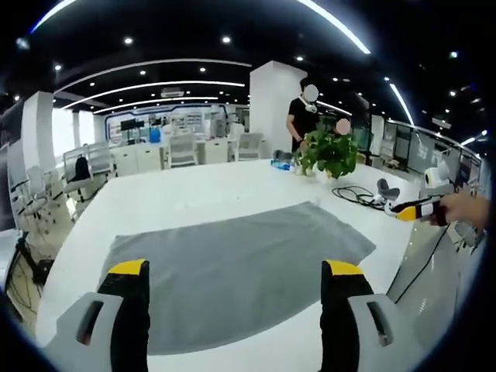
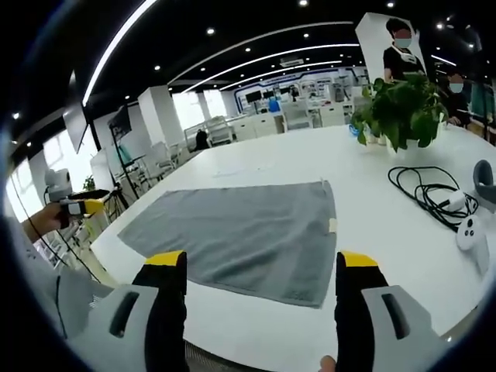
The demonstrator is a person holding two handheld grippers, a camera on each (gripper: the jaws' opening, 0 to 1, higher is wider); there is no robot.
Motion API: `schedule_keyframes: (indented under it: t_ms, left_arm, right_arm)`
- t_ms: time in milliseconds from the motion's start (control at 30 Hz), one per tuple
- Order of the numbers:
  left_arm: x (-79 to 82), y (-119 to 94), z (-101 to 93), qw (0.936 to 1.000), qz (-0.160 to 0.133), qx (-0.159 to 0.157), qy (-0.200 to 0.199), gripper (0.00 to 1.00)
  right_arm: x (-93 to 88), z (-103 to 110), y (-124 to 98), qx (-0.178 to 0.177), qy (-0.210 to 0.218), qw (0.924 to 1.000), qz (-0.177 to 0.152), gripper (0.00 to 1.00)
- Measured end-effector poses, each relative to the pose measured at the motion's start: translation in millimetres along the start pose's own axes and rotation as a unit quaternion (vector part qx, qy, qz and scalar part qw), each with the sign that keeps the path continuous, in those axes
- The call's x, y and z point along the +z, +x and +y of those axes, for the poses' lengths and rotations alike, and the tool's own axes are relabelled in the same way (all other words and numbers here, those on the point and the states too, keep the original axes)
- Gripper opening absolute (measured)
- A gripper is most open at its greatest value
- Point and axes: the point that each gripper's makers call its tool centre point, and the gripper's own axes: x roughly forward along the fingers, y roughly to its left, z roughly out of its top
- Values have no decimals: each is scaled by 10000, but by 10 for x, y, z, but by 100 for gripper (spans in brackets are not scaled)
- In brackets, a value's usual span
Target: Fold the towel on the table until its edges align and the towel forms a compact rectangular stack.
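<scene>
A: Where does the towel [image 1: 232, 271] lie?
B: Flat and spread in one layer on the white surface [image 1: 194, 190], across the middle of the left gripper view. Its near edge runs along the lower part of the frame between the two jaws; its far corner reaches toward the centre right.

A: And from the other side?
B: In the right gripper view the towel [image 2: 248, 232] fills the centre, a small tag on its right edge. Bare surface [image 2: 372, 170] shows past every edge, widest toward the top of the frame.

A: The grippers?
B: The left gripper [image 1: 235, 310] has its jaws set wide apart, nothing between them, above the towel's near edge. The right gripper [image 2: 261, 302] is likewise spread wide and holds nothing.

A: Anything crowding the room?
B: A potted plant [image 2: 399, 108] at upper right, a looped black cable [image 2: 426, 194] below it, and a white controller [image 2: 470, 232] at the right edge, all well apart from the towel. In the left gripper view, plant [image 1: 329, 151] and cable [image 1: 356, 194] sit beyond the far corner
</scene>
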Motion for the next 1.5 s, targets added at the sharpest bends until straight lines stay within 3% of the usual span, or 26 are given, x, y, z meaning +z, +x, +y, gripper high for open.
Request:
schedule_keyframes:
  t_ms: [367, 867, 1000, 1200, 1367, 1500]
  left_arm:
    - [261, 293, -463, 9971, -166, -666, 322, 94]
    - [488, 631, -1139, 9857, -288, -1411, 872, 94]
    - [518, 754, -1375, 9799, -367, -1709, 964, 93]
    - [456, 938, -1638, 9732, -201, -1983, 1146, 93]
    - [385, 1032, -2000, 9576, -54, -2436, 1539, 91]
    - [312, 1132, -2256, 9504, 38, -2638, 1649, 90]
  right_arm:
    - [330, -205, 41, -104, -243, 9995, -158, 79]
    - [759, -326, 92, 10, -780, 9969, -140, 78]
    - [876, -412, 132, 2, -849, 9962, -173, 77]
    - [1006, -495, 243, 90, -862, 9960, -222, 76]
    - [1084, -566, 347, 70, -835, 9960, -323, 73]
    - [1113, -631, 465, 114, -793, 9963, -299, 73]
